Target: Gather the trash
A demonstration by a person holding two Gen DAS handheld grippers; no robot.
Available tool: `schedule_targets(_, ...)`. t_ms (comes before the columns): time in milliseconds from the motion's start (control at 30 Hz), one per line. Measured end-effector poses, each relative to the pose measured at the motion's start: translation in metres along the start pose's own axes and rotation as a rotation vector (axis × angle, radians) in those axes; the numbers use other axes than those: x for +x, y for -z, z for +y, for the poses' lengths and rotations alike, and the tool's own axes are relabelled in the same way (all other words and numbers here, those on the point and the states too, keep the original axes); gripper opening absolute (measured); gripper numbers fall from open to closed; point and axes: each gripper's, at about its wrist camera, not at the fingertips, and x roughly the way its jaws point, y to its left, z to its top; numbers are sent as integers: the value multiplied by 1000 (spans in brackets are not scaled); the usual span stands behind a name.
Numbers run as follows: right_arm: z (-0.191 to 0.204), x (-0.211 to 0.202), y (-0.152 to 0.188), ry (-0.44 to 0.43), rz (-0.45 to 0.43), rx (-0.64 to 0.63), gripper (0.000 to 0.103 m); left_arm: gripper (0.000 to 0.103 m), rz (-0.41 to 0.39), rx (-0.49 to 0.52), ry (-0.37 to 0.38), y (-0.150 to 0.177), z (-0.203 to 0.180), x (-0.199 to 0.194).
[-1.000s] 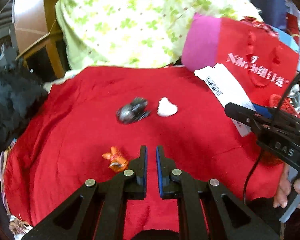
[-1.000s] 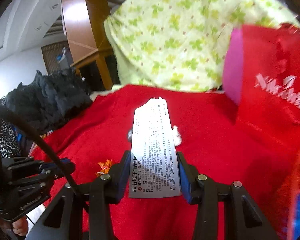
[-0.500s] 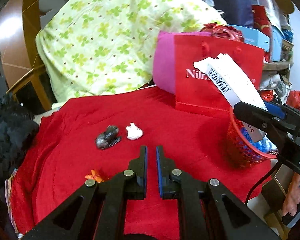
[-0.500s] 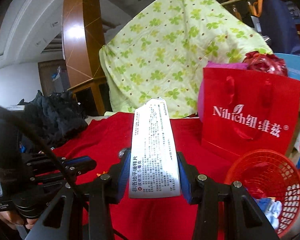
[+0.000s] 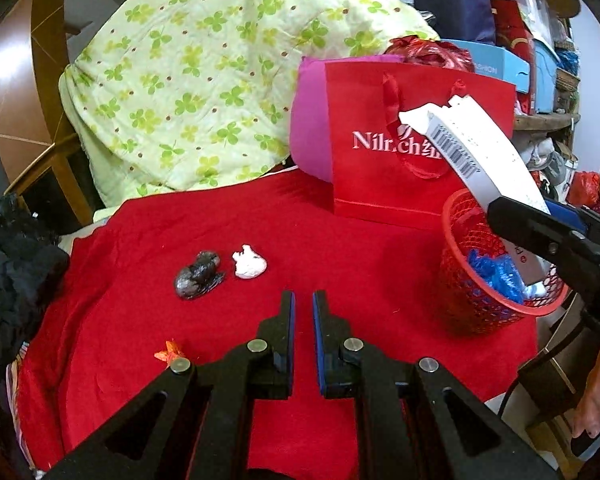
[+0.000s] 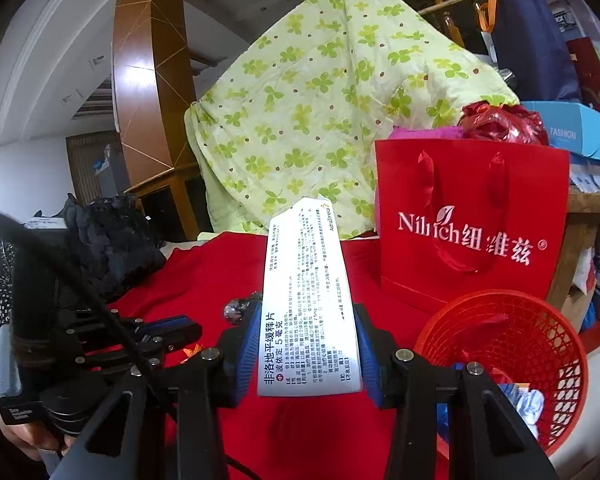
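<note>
My right gripper is shut on a white medicine box and holds it in the air, just left of the red mesh basket. In the left wrist view the box hangs over the basket, which holds blue and white trash. My left gripper is shut and empty above the red cloth. On the cloth lie a dark foil wad, a white crumpled paper and an orange wrapper.
A red paper bag stands behind the basket, against a green clover-print quilt. A black garment lies at the cloth's left edge. Clutter fills the shelves at the right.
Both grippers have risen and drawn back and turned right. The right gripper has carried the box to the basket, which has come into view. The left gripper stays shut.
</note>
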Motion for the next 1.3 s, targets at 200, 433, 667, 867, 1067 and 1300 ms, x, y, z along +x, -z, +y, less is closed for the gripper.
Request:
schedule_targets(200,16,30,9,-22,63,-17,47,14,69,-114,-28,26,55,34)
schedule_targets(433,29,69,26,-66,143,-18,47,52,280,-421,-106,102,192,101)
schedule_targets(667,49,102,46,-104,212,-50,47,58,312,-540,-60,125,229,133)
schedule_targets(867,42,109,53,-100,233,-31,47,60,389,-552,-61,115,216,197)
schedule_targets(1067,29,107,57,-90,234,-14,47,35,426,-583,-137,120,214,231)
schedule_targets(1300,23,94,50,-91,189,8,47,33,302,-441,-224,89,175,172)
